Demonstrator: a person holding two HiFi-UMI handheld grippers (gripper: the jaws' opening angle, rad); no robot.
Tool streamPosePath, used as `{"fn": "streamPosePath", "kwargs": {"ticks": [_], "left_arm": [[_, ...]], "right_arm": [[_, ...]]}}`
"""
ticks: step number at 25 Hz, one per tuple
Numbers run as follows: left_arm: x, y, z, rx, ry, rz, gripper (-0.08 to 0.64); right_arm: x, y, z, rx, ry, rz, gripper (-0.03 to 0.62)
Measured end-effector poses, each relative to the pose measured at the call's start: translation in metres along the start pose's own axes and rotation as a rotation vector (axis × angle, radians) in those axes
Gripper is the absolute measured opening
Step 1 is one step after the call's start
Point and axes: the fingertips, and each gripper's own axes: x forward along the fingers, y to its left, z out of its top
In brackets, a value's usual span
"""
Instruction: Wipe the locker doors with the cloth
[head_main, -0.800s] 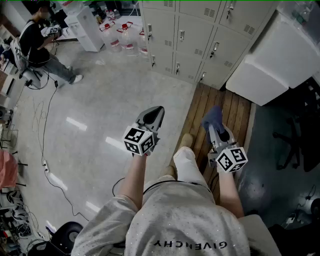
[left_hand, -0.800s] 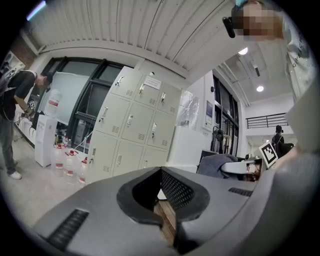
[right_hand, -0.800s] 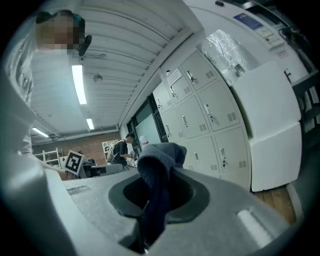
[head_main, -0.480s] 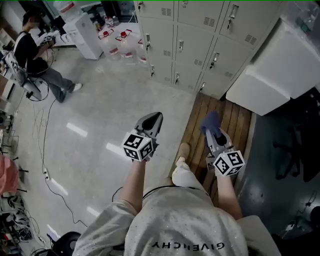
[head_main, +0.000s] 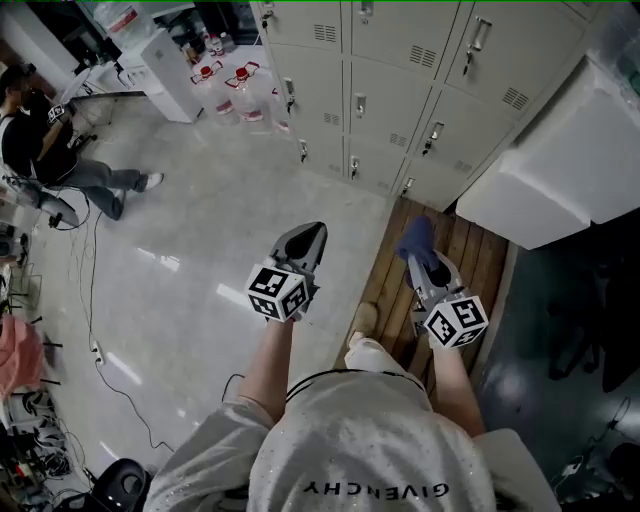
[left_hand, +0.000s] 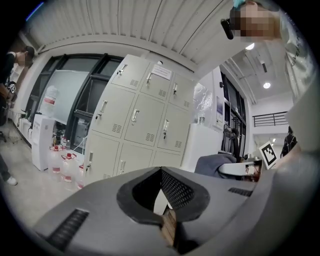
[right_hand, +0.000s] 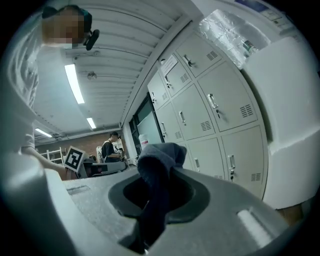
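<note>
Standing short of the locker doors, the person held both arms forward. The right gripper pinched the dark blue cloth in its fingers, while the left gripper kept its fingers pressed together, empty. The grey shirt read "GIVENCHY".

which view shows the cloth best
The right gripper view: the cloth sits large, pinched in the right gripper's jaws. The head view shows a small blue bunch; the left gripper view, a distant dark lump.
</note>
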Motion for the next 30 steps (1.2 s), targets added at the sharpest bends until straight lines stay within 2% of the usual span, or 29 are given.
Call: {"fn": "streamPosePath", "kwargs": {"ticks": [10,18,23,26,30], "left_arm": [[0.085,0.028,0.016,0.008,0.010,0.012,-0.002],[0.134,0.048,0.023,0.010,0.015,0.001,-0.002],[0.175,0.079,0.026,0.007,0.017,-0.009,-0.002],[0.209,0.102,0.028,0.034,0.009,-0.050,-0.002],[0.261,0.142,0.013,0.066,0.019,-0.160,-0.002]], "right_arm": [[0.054,-0.067,0.018,0.043,-0.015,0.012,0.052],[0.089,-0.102,0.028,0.050,-0.013,0.001,0.052],[0.116,-0.126,0.032,0.048,-0.020,-0.021,0.052],[0.141,-0.145,0.031,0.038,-0.049,-0.047,0.052],[0.190,-0.167,0.025,0.021,-0.111,-0.084,0.052]]}}
